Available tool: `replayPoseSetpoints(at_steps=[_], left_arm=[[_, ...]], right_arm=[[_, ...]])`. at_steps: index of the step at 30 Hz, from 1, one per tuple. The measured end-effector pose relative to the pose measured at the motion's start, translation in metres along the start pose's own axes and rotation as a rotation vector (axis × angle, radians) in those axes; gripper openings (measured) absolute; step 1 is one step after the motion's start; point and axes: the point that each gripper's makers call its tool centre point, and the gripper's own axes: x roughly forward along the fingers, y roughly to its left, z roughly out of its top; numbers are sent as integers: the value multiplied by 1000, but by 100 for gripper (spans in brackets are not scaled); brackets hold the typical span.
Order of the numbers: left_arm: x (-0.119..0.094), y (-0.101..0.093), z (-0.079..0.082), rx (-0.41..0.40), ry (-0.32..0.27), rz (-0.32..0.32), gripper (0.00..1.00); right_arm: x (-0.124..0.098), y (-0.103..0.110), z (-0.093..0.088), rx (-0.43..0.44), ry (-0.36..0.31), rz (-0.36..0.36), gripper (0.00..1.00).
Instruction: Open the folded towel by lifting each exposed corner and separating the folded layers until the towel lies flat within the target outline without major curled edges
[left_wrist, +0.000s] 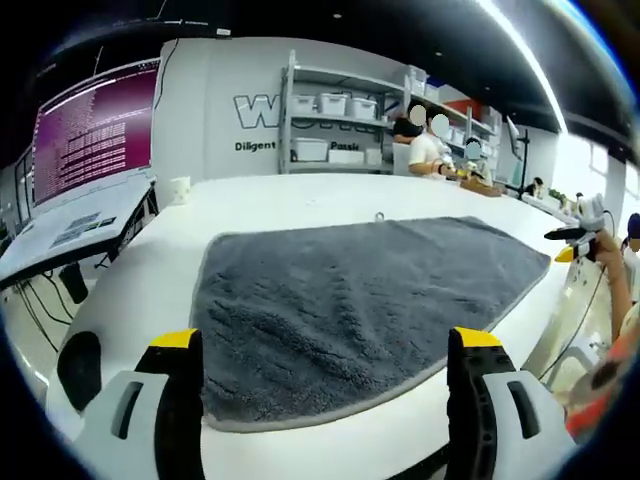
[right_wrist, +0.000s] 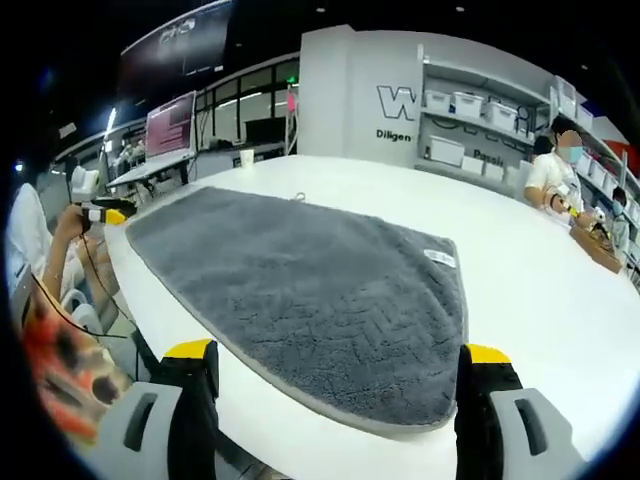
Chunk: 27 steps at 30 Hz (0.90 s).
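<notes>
the grey towel (left_wrist: 360, 315) lay spread flat on the white table (left_wrist: 290, 195), its near edge close to the table's near rim. the left gripper (left_wrist: 325, 350) hovered at the towel's near left part, jaws wide apart and holding nothing. the right gripper (right_wrist: 340, 360) hung over the near right corner, jaws likewise apart. a small white label (right_wrist: 440, 257) sat near the towel's right edge.

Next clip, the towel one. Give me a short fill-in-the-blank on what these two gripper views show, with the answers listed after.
1. The towel spread on the white table is ____ in colour.
2. The jaws of the left gripper stand ____, with nothing between them.
3. In the right gripper view, a small white ____ is sewn near the towel's edge.
4. The tips of the right gripper are coloured ____.

Answers: grey; open; label; yellow
</notes>
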Motion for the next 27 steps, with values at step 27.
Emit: replayPoseSetpoints(at_steps=[27], left_arm=[[-58,11,-30,-85,19,24,99]], right_arm=[[-38,27,11,-66,-23,-27,99]])
